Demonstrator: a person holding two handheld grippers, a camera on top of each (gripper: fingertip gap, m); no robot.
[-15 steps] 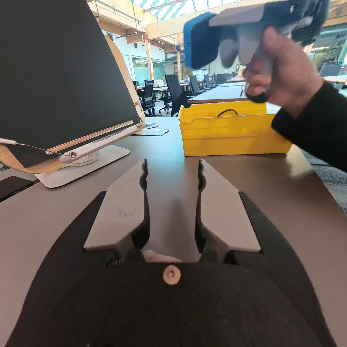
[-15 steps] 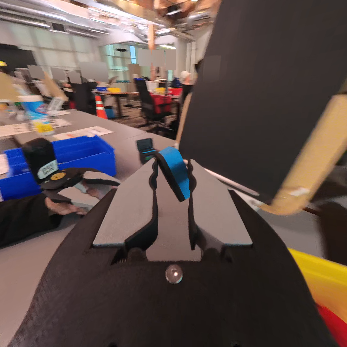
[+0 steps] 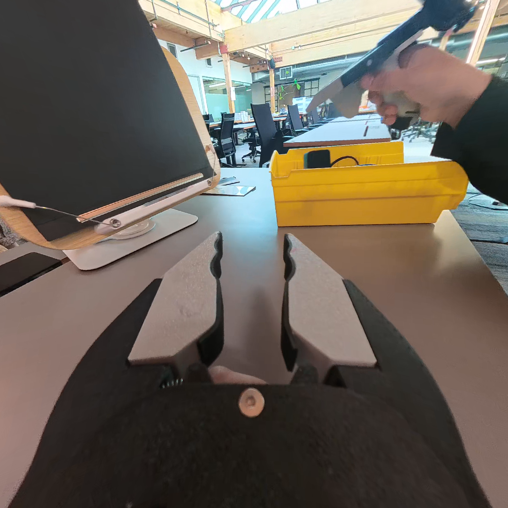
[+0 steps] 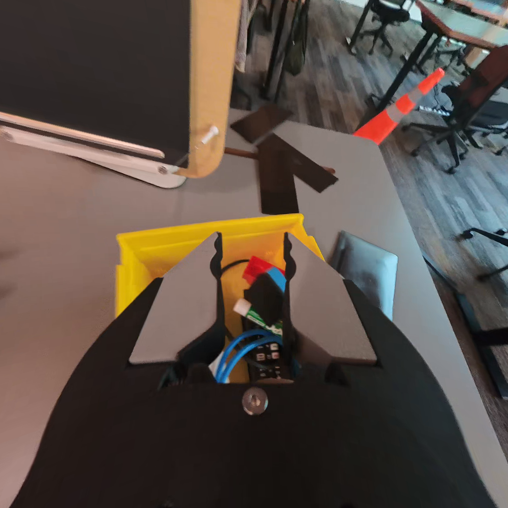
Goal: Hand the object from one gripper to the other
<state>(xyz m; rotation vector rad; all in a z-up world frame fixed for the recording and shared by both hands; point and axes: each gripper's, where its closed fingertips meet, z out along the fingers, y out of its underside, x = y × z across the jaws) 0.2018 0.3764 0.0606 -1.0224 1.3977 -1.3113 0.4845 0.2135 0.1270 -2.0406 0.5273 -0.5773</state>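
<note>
Left gripper (image 3: 252, 257): you held it low over the grey table (image 3: 384, 275), jaws apart, nothing between them.
Right gripper (image 4: 251, 257): you held it above the yellow bin (image 4: 170, 236), jaws apart, empty.
Blue-and-black object (image 4: 270, 288): it lay inside that bin among cables.

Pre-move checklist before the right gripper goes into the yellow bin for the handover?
1. Right gripper open, nothing between its fingers: ok.
2. Right gripper above the yellow bin, pointing into it: ok.
3. One clear pick target: cannot tell; the blue-and-black object lies crowded among a red piece and a blue cable.
4. Left gripper open and empty, low over the table: ok.
5. Grippers near enough to hand over: not ok; the right one is up and off to the side.
</note>
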